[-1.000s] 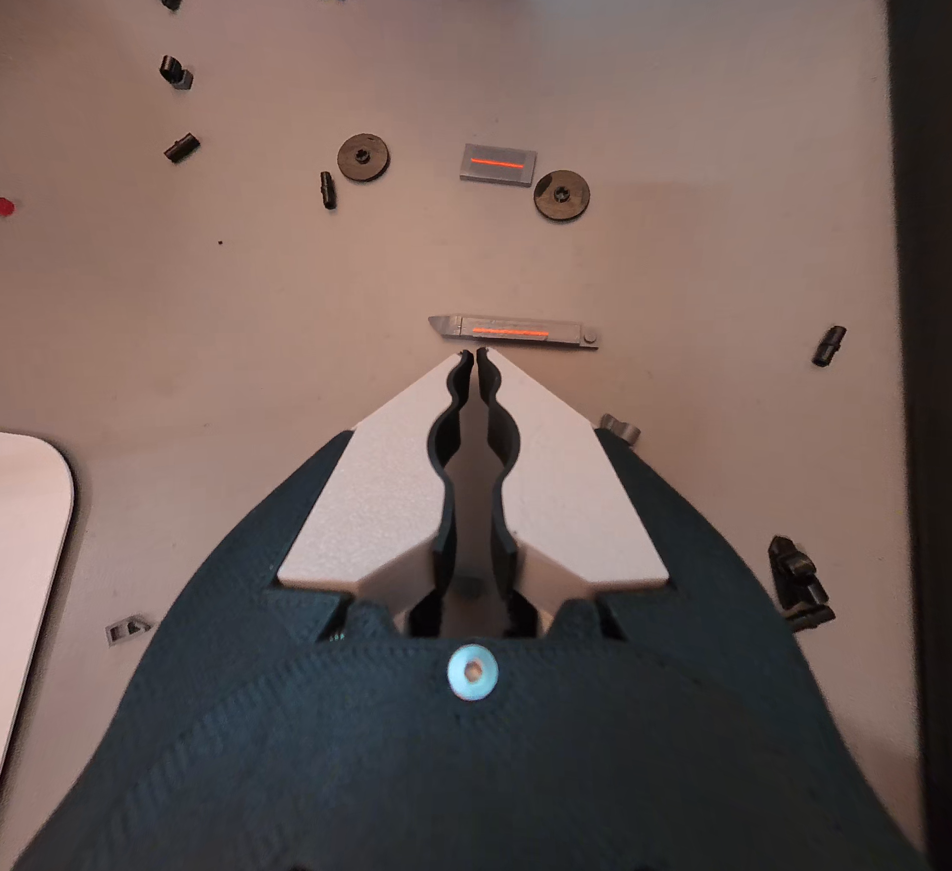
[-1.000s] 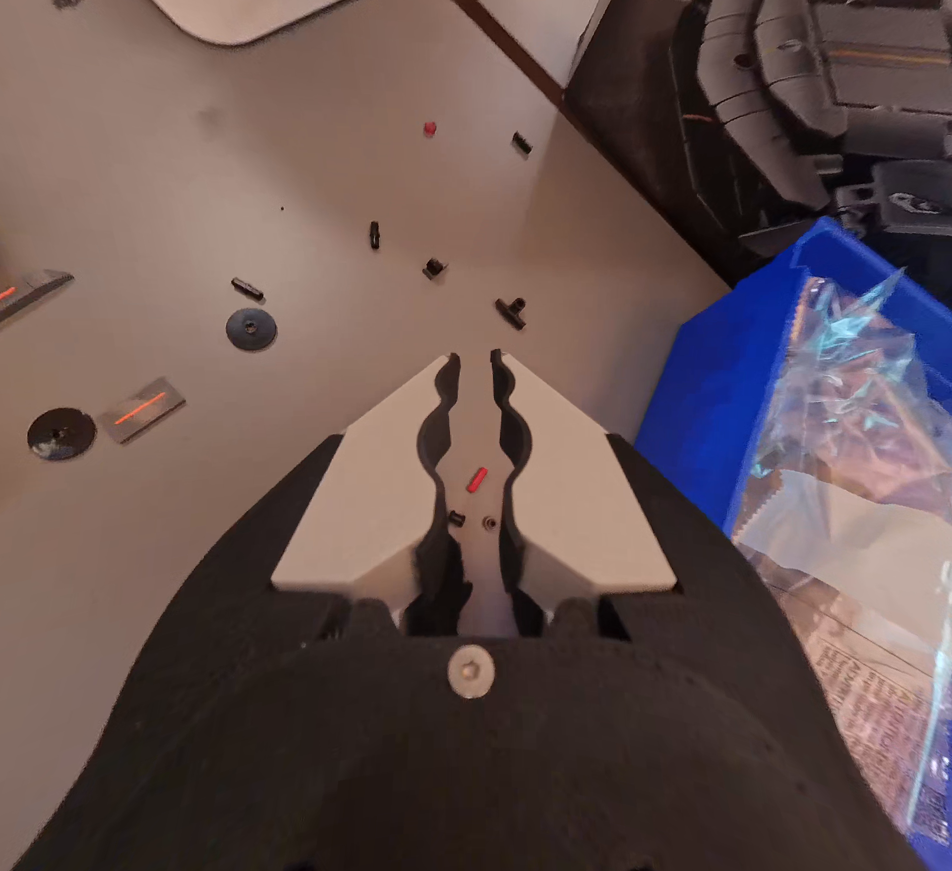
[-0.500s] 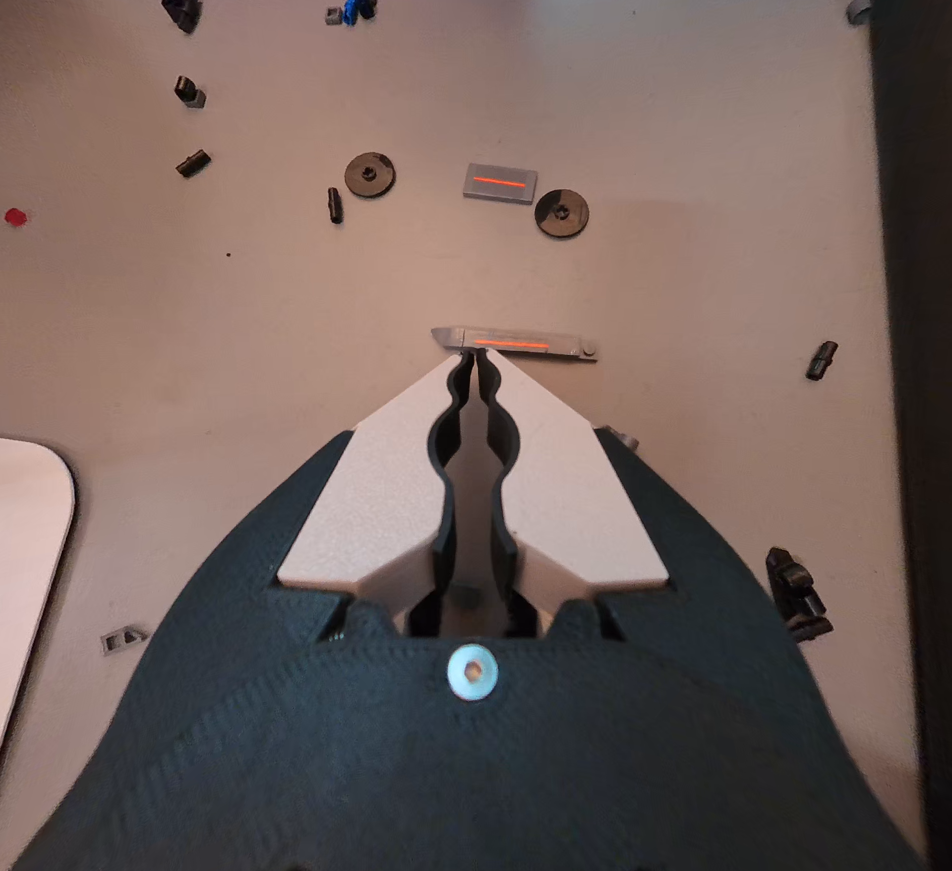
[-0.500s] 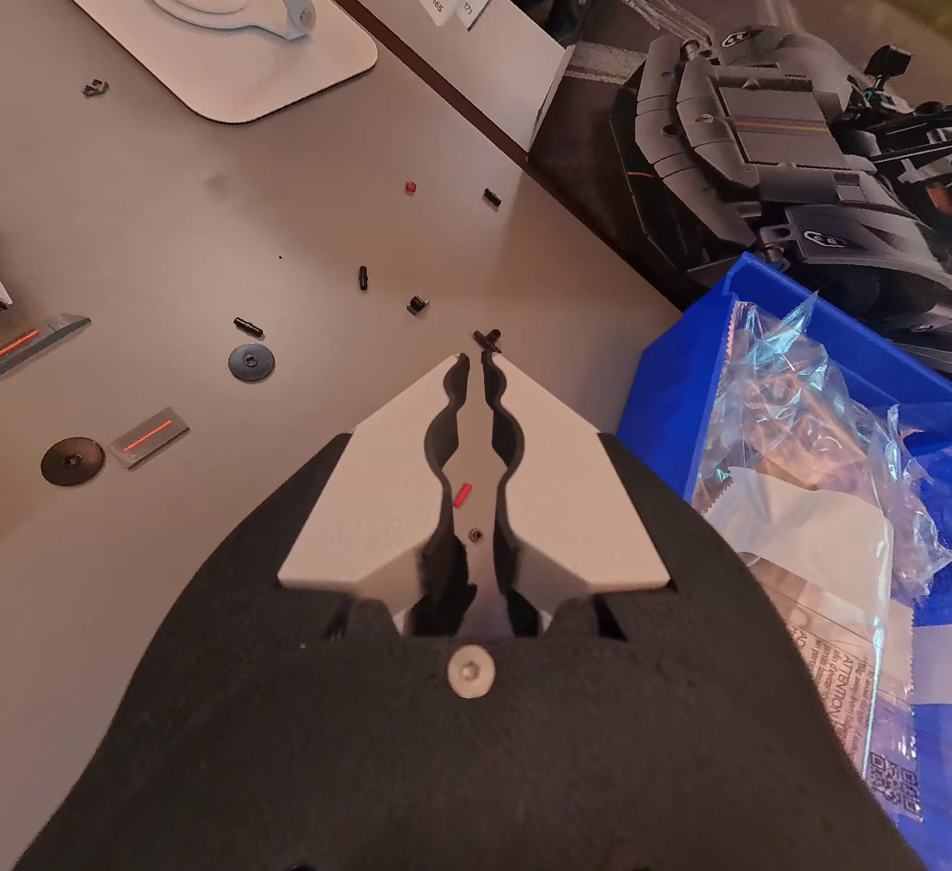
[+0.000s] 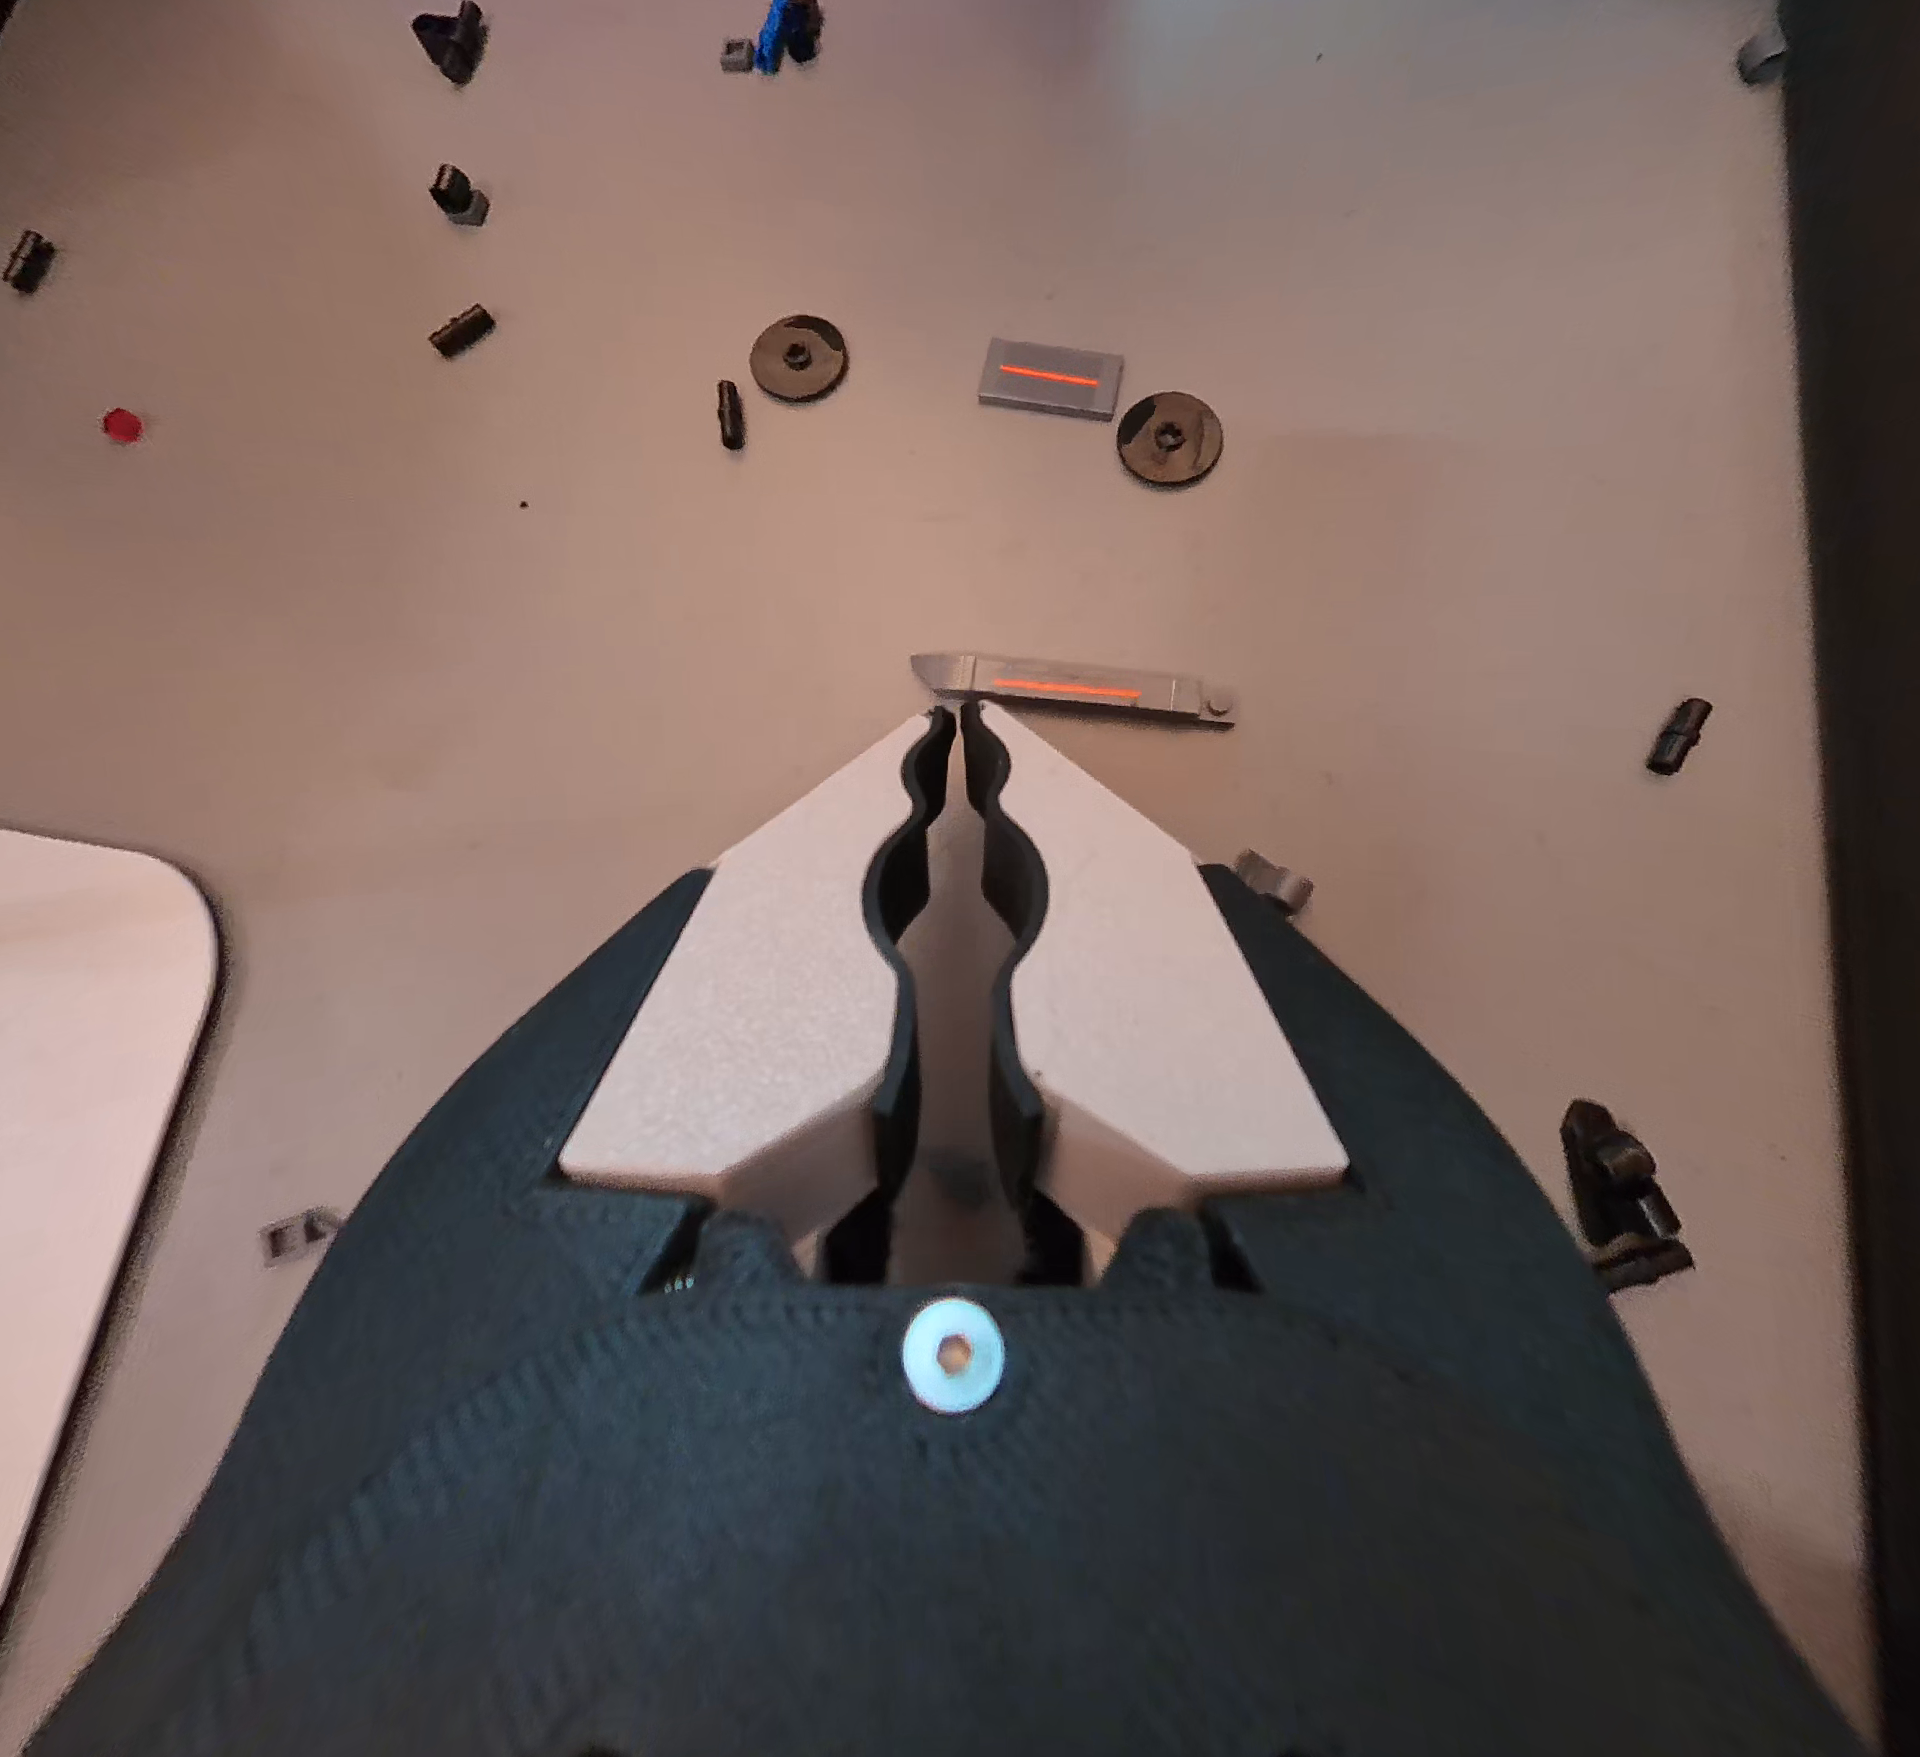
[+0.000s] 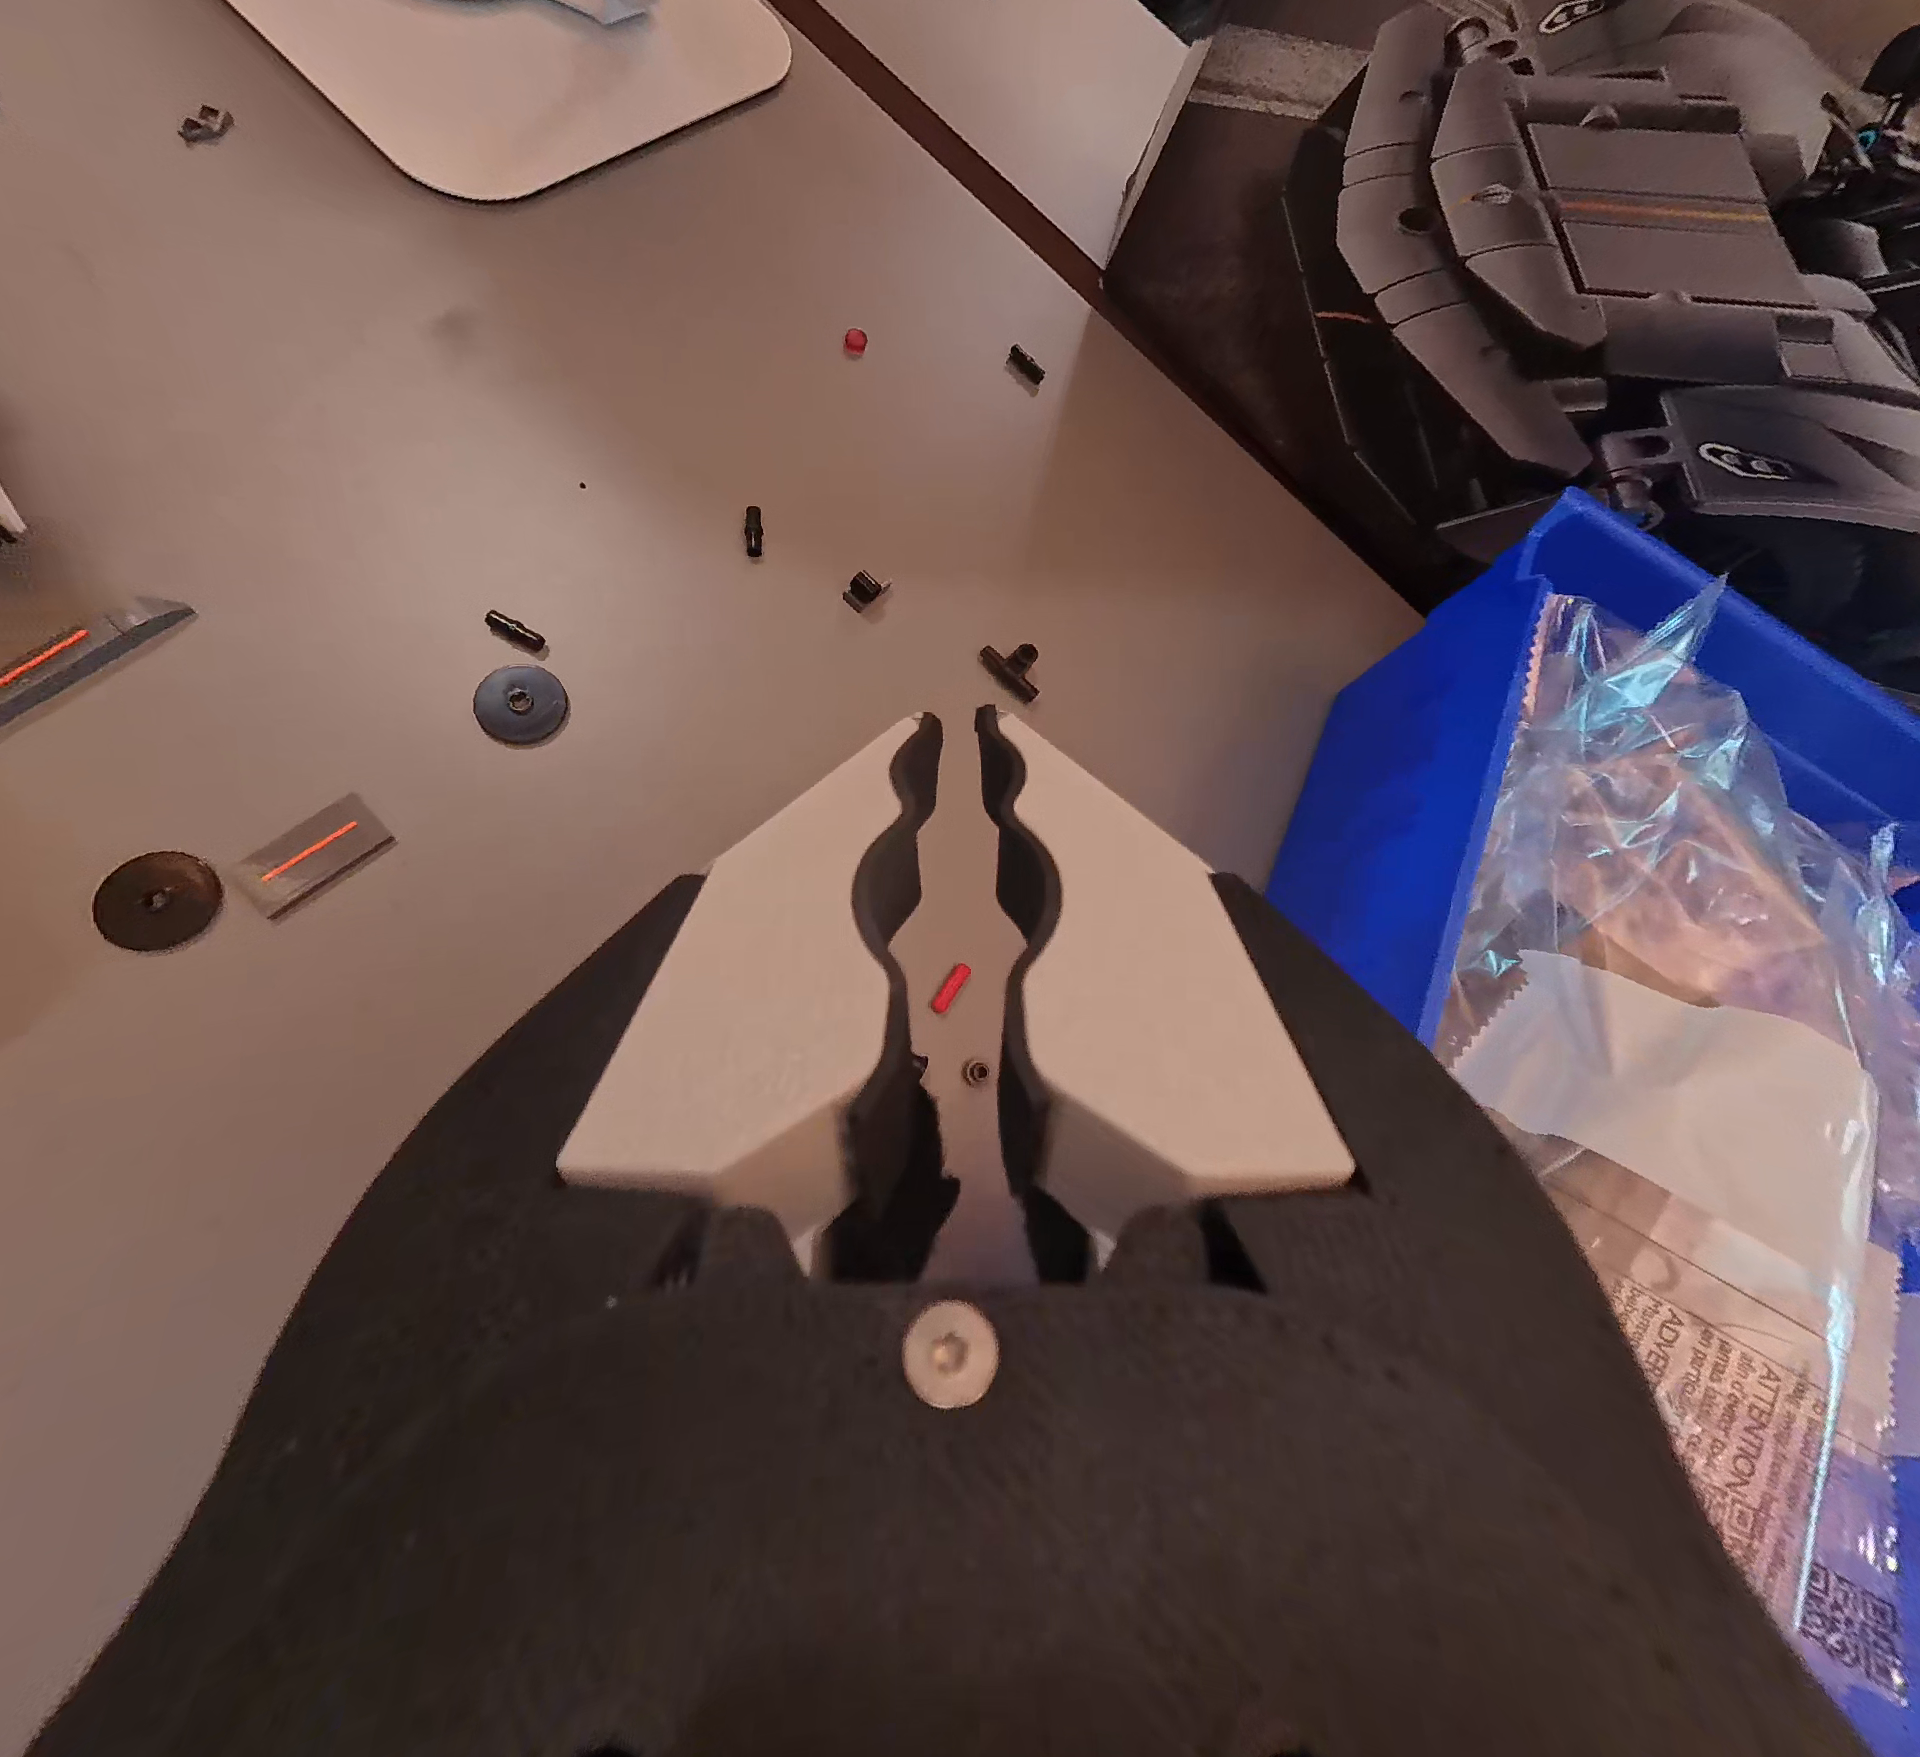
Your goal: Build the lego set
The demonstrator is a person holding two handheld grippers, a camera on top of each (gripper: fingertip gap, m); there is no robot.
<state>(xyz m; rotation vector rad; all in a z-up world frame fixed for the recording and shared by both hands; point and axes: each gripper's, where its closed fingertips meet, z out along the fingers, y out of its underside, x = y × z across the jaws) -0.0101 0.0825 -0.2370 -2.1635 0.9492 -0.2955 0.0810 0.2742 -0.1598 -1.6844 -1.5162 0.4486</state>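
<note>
Loose lego parts lie scattered on a beige table. My left gripper (image 5: 957, 715) is shut and empty, its tips right at the left end of a long grey piece with an orange stripe (image 5: 1070, 689); I cannot tell if they touch. Farther off lie a grey striped tile (image 5: 1051, 377) and two black discs (image 5: 798, 357) (image 5: 1169, 438). My right gripper (image 6: 958, 720) is nearly shut with a narrow slit and nothing in it. A black T-shaped part (image 6: 1010, 668) lies just beyond its right tip. A small red part (image 6: 951, 988) lies on the table under its fingers.
A blue bin (image 6: 1382, 824) with plastic bags (image 6: 1662, 876) stands at the right, with the set's box (image 6: 1558, 253) behind it. A white stand base (image 6: 520, 45) is at the far left and also shows in the left wrist view (image 5: 94, 1032). Small black pins lie around. The grippers' ends are close to 25 cm from one another. To reach the grey striped tile (image 5: 1051, 377) in a straight line is about 9 cm for my left fingers, about 15 cm for my right. Look for it in the right wrist view (image 6: 297, 847) too.
Both views have pulled back and tilted up, showing more of the far table. The right gripper's jaws have narrowed. The left gripper's tips have come closer to the long grey piece.
</note>
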